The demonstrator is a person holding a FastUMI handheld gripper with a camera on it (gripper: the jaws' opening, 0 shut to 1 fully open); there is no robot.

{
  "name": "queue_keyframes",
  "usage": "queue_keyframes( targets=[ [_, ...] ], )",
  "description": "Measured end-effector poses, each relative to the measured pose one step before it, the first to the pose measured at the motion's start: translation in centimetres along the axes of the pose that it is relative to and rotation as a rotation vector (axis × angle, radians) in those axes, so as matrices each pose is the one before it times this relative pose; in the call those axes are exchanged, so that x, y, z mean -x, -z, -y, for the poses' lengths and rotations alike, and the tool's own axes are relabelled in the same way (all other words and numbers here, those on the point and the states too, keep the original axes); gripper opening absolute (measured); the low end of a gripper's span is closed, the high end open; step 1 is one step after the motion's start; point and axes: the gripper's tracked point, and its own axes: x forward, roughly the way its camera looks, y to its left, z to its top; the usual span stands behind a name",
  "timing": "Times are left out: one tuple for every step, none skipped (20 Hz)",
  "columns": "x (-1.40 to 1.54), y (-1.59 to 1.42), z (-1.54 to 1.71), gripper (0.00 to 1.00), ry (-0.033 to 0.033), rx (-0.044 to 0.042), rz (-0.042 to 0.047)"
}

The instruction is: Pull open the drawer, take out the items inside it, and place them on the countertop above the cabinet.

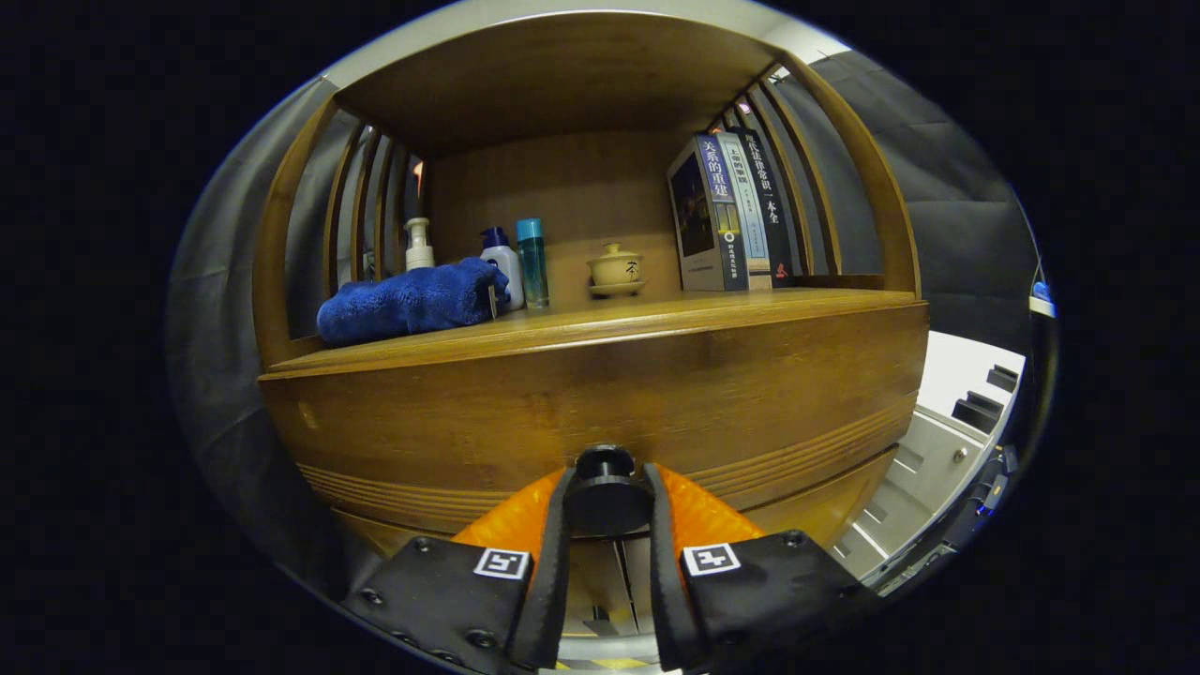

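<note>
From the gripper view, the fingers [606,502] are clamped on the one round knob [605,487] of the drawer [450,422]. On the worktop [656,314] above: one blue towel [408,300], three bottles [532,262], one lidded cup [615,267], three books [727,211].

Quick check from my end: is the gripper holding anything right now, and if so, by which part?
Yes. The gripper is shut on the drawer knob, one finger on each side of the round knob, at the drawer front below the countertop.
</note>
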Motion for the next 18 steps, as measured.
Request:
queue_keyframes(
  targets=[
    [0.135, -0.013, -0.139, 0.42, -0.00480, -0.01701, -0.00435],
    [0.180, 0.037, 0.030, 0.42, 0.00050, -0.00891, -0.00141],
    [-0.065, -0.101, 0.148, 0.36, 0.00550, 0.00132, -0.00332],
    [0.274, 0.077, 0.010, 0.36, 0.00644, 0.01336, -0.01292],
    [0.177, 0.197, -0.072, 0.36, 0.00888, 0.01615, -0.01159],
    [0.264, 0.086, 0.038, 0.36, 0.00428, 0.01543, -0.00609],
    [0.568, -0.002, 0.037, 0.36, 0.00092, -0.00664, 0.00646],
    [0.155, 0.014, 0.005, 0.36, -0.00082, -0.01916, 0.00904],
    [0.065, -0.033, -0.049, 0.36, 0.00127, -0.01502, 0.00345],
    [0.176, 0.089, -0.084, 0.36, 0.00732, 0.00116, -0.00335],
    [0.258, 0.020, 0.181, 0.36, 0.01677, 0.00551, -0.00072],
    [0.257, 0.076, 0.226, 0.36, 0.01949, 0.00378, -0.00057],
    [0.393, 0.064, 0.009, 0.36, 0.01189, 0.00078, -0.00106],
    [0.257, 0.121, 0.000, 0.36, -0.00011, -0.00554, -0.00751],
    [0.303, 0.004, -0.201, 0.36, -0.00745, -0.00657, -0.00257],
    [0.480, 0.133, -0.010, 0.36, -0.00740, 0.00223, -0.00342],
    [0.644, 0.081, 0.279, 0.36, -0.00284, 0.00821, 0.00167],
    [0.705, 0.133, 0.154, 0.36, -0.00020, 0.00915, 0.00040]
  ],
)
